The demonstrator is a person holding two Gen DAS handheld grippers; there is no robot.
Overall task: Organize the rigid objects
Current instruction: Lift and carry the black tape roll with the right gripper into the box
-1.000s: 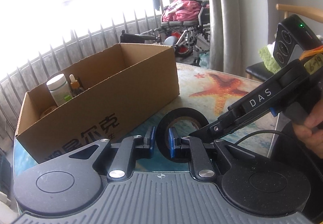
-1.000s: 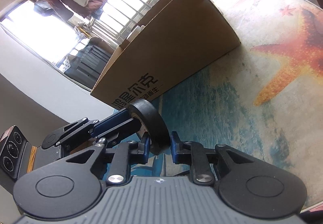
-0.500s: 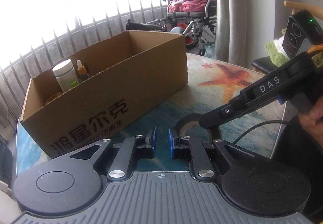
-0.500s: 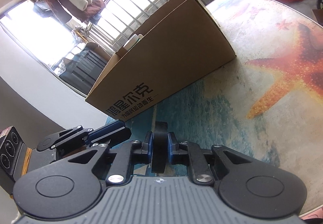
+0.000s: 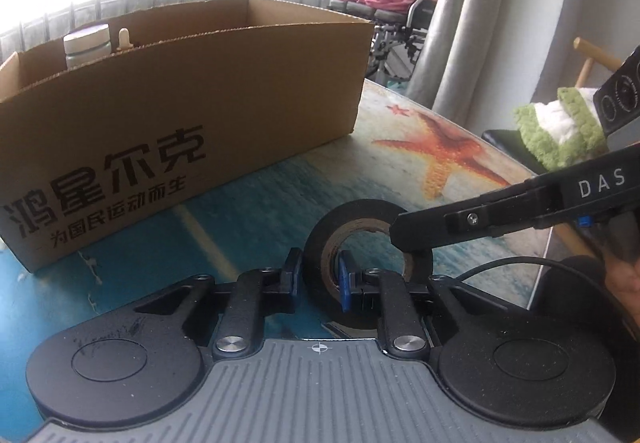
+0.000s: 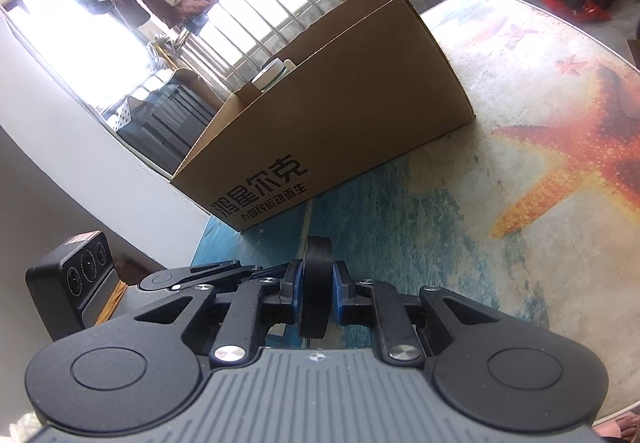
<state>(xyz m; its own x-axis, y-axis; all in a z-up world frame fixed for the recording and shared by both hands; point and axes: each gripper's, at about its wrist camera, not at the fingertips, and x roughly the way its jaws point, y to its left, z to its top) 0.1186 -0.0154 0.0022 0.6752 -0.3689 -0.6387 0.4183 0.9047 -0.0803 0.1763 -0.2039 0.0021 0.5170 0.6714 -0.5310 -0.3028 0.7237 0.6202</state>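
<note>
Handover beside the cardboard box (image 5: 192,111): both right gripper (image 6: 316,289) and left gripper (image 5: 318,275) clamp the tape roll (image 6: 316,283); next, one releases.

Black tape roll (image 5: 362,239) standing on edge, brown core inside, near front edge of table (image 5: 256,195). Brown cardboard box (image 5: 192,115) open on top, farther back, white bottle (image 5: 86,45) inside.
</note>
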